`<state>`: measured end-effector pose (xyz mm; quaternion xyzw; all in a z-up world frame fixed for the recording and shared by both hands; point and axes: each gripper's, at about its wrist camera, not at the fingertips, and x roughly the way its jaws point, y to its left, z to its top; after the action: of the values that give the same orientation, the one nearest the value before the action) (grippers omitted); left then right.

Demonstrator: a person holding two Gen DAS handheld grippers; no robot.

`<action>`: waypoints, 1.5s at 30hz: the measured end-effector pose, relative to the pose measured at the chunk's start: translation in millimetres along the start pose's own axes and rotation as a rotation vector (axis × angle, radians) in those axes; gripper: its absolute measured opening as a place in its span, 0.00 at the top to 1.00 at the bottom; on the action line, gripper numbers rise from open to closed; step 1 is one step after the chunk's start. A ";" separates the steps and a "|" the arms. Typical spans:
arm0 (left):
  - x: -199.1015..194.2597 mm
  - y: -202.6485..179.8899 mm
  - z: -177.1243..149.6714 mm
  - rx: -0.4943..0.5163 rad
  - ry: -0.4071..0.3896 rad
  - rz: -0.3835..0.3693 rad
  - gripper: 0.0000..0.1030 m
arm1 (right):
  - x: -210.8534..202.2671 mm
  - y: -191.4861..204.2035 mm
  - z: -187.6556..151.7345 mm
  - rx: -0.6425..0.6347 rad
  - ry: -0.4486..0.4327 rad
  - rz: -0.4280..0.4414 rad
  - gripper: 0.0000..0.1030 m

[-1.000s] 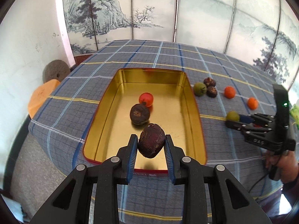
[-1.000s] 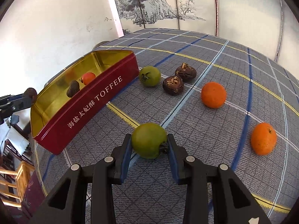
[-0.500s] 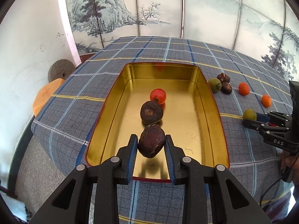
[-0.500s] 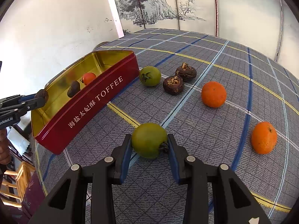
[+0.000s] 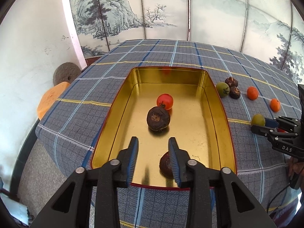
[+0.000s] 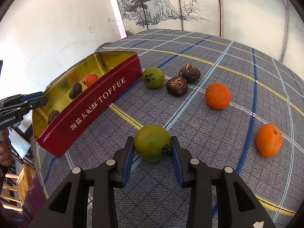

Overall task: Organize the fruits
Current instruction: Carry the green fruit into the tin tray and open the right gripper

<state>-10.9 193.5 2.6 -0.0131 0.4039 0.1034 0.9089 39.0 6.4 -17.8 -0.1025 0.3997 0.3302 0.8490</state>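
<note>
My left gripper [image 5: 153, 139] hovers over the near end of the gold-lined red toffee tin [image 5: 218, 102], its jaws opening with nothing between them. A dark wrinkled fruit [image 5: 165, 164] lies on the tin floor below, half hidden behind the right finger. Farther in sit another dark fruit [image 5: 158, 118] and a red tomato [image 5: 165, 101]. My right gripper [image 6: 152, 140] is shut on a green tomato [image 6: 152, 143] resting on the plaid cloth, right of the tin [image 6: 91, 106]. The left gripper [image 6: 38, 98] shows at the tin's near corner in the right wrist view.
On the cloth beyond the held tomato lie a second green tomato [image 6: 153, 77], two dark fruits [image 6: 176, 86] [image 6: 190, 73] and two oranges [image 6: 217, 95] [image 6: 268, 139]. A painted screen stands behind the table. An orange stool [image 5: 51, 98] sits off its left edge.
The left jaws have spread and the dark fruit they held has dropped onto the tin floor. The right gripper and its green tomato have not moved.
</note>
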 end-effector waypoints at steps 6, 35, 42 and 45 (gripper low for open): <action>-5.8 1.1 -1.6 -0.011 -0.017 0.014 0.56 | -0.8 1.1 0.1 -0.005 -0.001 0.000 0.65; -36.6 30.4 -19.4 -0.083 -0.062 0.092 0.48 | -24.6 122.0 74.7 -0.162 -0.053 0.285 0.66; -43.8 43.0 -26.1 -0.109 -0.062 0.110 0.45 | 18.9 156.9 82.0 -0.192 0.041 0.341 0.66; -47.1 44.5 -28.6 -0.097 -0.069 0.126 0.43 | 36.3 167.5 82.2 -0.209 0.077 0.342 0.66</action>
<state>-71.4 225.6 20.7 -0.0280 0.3666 0.1804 0.9123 -1.5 187.2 24.4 -0.1333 0.4068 0.5051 0.7494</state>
